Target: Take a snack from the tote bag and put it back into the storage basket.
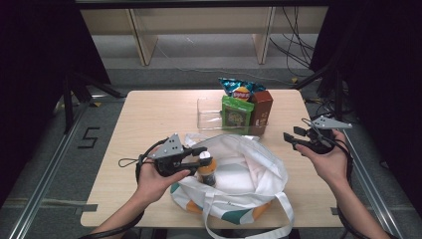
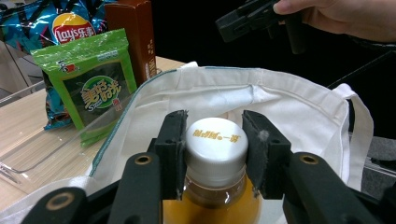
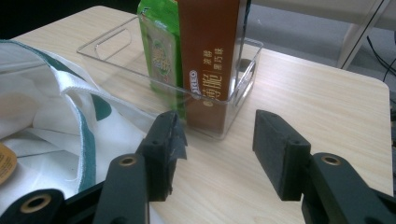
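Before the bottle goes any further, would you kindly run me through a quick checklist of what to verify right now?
1. Left gripper grip on the bottle: jaws clamp either side of the white cap. Ok.
2. Bottle upright: cap faces up between the jaws. Ok.
3. Tote bag mouth open around the bottle: rim spread wide. Ok.
4. Right gripper free: jaws apart, nothing between them, above the table near the clear bin. Ok.
5. Bin contents standing: green packet and brown box upright. Ok.
6. Bag interior free of other items: bottom hidden by folds. Cannot tell.
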Motion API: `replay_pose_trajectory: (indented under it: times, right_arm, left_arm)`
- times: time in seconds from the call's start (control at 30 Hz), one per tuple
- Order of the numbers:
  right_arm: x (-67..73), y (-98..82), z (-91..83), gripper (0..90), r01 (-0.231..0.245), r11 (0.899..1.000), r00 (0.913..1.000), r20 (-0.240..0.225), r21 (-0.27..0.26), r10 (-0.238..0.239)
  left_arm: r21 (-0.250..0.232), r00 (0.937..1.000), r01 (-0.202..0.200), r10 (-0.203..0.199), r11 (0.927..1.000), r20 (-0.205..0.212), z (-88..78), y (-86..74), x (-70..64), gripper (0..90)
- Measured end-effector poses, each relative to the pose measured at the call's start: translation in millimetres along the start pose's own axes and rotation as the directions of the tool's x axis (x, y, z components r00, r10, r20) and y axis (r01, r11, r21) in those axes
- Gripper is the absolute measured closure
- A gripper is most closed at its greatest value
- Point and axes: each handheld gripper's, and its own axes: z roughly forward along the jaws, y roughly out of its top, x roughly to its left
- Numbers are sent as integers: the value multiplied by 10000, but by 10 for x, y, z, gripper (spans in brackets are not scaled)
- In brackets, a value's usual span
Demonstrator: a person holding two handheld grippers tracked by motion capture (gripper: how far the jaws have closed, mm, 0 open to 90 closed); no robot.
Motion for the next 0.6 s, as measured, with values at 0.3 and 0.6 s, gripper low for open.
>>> replay_pose_trajectory:
  times: [0.3,0.6]
  right_arm:
    - [-2,-1,-10,514,113,9999,9999,-62,131,-112]
    - [27,-7,-9,514,-191,9996,9998,-69,189,192]
  left_arm:
    - [-82,10000,-21,21,10000,1,-31,74,20,606]
    - [-236,9999,-77,75,9997,-76,-54,158,57,606]
